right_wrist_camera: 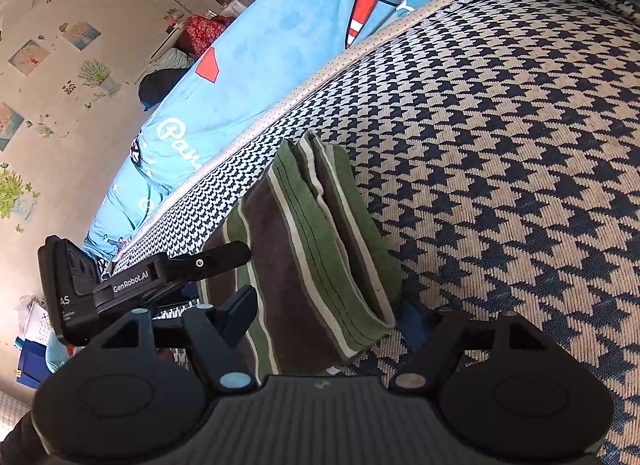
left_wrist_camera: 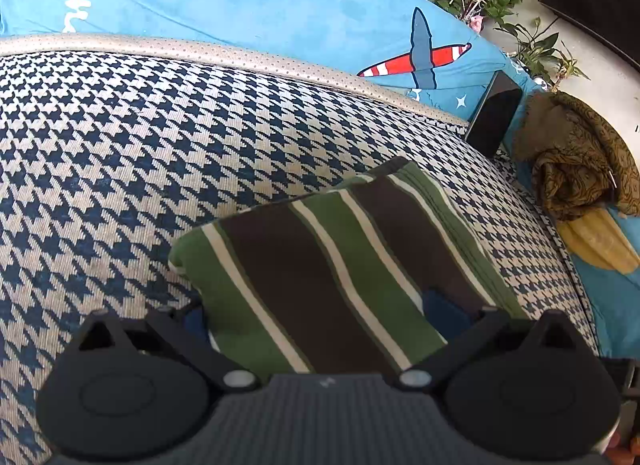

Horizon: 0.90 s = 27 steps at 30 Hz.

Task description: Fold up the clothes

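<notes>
Between open right gripper (right_wrist_camera: 320,317) jaws, nothing clamped: folded striped garment (right_wrist_camera: 316,249), long axis toward 12 o'clock; left gripper (right_wrist_camera: 244,277) at 9, pads astride its edge, grip unclear.

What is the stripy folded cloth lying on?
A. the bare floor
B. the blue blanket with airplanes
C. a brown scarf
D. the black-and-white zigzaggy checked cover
D: the folded green, brown and white striped cloth rests flat on the navy-and-cream houndstooth cover, while the blue airplane blanket lies farther back, beyond the cover's edge.
</notes>
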{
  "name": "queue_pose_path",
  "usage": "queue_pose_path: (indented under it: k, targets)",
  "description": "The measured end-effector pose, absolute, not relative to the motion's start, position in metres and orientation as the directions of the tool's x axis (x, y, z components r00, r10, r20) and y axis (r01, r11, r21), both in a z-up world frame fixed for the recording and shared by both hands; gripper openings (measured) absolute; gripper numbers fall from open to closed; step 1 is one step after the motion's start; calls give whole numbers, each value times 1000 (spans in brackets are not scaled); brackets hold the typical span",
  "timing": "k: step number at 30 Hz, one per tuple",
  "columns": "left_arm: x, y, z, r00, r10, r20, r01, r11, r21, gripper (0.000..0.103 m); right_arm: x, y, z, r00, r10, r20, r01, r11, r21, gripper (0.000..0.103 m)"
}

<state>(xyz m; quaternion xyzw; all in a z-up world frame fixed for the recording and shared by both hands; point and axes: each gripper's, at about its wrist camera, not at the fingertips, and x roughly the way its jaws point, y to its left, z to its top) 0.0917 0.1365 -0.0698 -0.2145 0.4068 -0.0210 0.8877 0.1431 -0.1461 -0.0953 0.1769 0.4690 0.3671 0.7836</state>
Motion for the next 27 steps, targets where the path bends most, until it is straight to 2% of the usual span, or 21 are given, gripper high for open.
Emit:
queue_pose_path:
  k: [4, 11, 14, 16, 19, 23, 27]
  targets:
    - [88, 135, -70, 674, -196, -712, -139, 913, -384, 103, 142, -148, -95, 301, 734, -609, -418, 676, 607, 67]
    - [89, 130, -71, 682, -173, -710, -148, 919, -366, 102, 136, -139, -93, 330, 708, -624, -454, 699, 552, 70]
    - [86, 126, -70, 687, -153, -711, -146, 928, -341, 100, 135, -132, -92, 357, 687, -633, -473, 717, 512, 62]
    - [84, 122, -68, 691, -133, -710, -140, 940, -312, 96, 135, -128, -91, 373, 674, -638, -487, 727, 483, 51]
    - [80, 112, -64, 701, -103, -706, -121, 958, -259, 87, 133, -125, -90, 386, 664, -640, -507, 733, 454, 44]
    - [74, 103, -60, 714, -85, -695, -98, 971, -219, 76, 127, -121, -85, 406, 652, -641, -547, 735, 401, 38]
    - [73, 103, -61, 710, -96, -697, -90, 970, -225, 77, 127, -121, -85, 406, 640, -653, -541, 744, 393, 39]
